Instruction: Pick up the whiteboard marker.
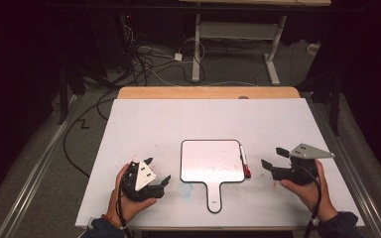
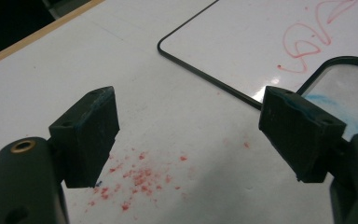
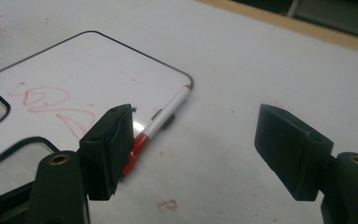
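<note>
A small whiteboard [image 1: 211, 160] with a handle is seen flat at the centre of the high view, on the white table [image 1: 149, 124]. A marker [image 1: 244, 161] with a red cap is laid along the board's right edge, touching or just beside it, cap end toward the bottom of the frame. At lower right of that view the right gripper [image 1: 272, 158] is held just right of the marker, jaws spread wide, nothing clamped. In the right gripper view the marker [image 3: 161, 127] is found beside the left jaw, toward the centre-left of the frame, not yet between the pads; the red cap is partly hidden by that jaw. A faint red scribble is made out on the board [image 3: 93, 74] at left.

At lower left of the high view the left gripper [image 1: 158, 171] is parked near the board's lower left corner, jaws apart and empty. In its own view red specks are scattered on the table [image 2: 168, 140] between the jaws.

Judged from this, the pick-up is only being lined up: the marker is untouched, and grasping, uncapping and any writing are all left to do.
</note>
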### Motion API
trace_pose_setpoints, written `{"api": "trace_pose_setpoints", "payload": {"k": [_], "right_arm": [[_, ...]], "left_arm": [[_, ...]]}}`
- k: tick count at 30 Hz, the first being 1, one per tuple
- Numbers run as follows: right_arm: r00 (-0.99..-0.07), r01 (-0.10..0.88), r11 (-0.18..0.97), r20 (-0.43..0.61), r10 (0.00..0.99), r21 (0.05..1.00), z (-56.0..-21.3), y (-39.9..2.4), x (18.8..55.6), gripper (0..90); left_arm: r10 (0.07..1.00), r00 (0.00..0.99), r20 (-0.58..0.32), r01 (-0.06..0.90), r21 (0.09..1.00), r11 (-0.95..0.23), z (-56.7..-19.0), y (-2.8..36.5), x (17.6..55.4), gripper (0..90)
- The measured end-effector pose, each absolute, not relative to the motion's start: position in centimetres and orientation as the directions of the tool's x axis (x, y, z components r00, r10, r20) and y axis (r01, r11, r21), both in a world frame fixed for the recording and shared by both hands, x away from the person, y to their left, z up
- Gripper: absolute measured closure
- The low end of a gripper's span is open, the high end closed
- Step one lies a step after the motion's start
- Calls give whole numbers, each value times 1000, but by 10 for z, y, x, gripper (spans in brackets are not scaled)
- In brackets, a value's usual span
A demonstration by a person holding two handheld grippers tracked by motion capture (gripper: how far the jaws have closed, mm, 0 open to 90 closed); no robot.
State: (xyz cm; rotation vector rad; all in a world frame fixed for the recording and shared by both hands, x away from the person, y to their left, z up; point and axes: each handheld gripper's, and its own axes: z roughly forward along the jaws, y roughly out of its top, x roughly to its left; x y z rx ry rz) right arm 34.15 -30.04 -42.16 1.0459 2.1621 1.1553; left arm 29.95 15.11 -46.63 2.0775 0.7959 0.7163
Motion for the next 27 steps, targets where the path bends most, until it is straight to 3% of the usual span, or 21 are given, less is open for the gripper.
{"api": "trace_pose_setpoints", "payload": {"k": [2,11,16,21,27], "right_arm": [[-600,471,325,28,799,820,-421,-297,356,311],[-585,603,344,105,804,720,-428,-277,394,392],[-585,658,336,177,791,674,-434,-264,414,496],[-574,722,360,220,789,591,-451,-253,431,531],[-554,746,337,256,792,574,-458,-249,441,640]], "left_arm": [[733,646,212,303,811,-501,-467,150,299,191],[730,652,206,311,805,-505,-469,149,300,191],[728,654,206,315,801,-510,-470,149,300,191],[727,656,202,314,803,-506,-470,150,299,192],[726,659,198,318,801,-507,-471,149,300,192]]}}
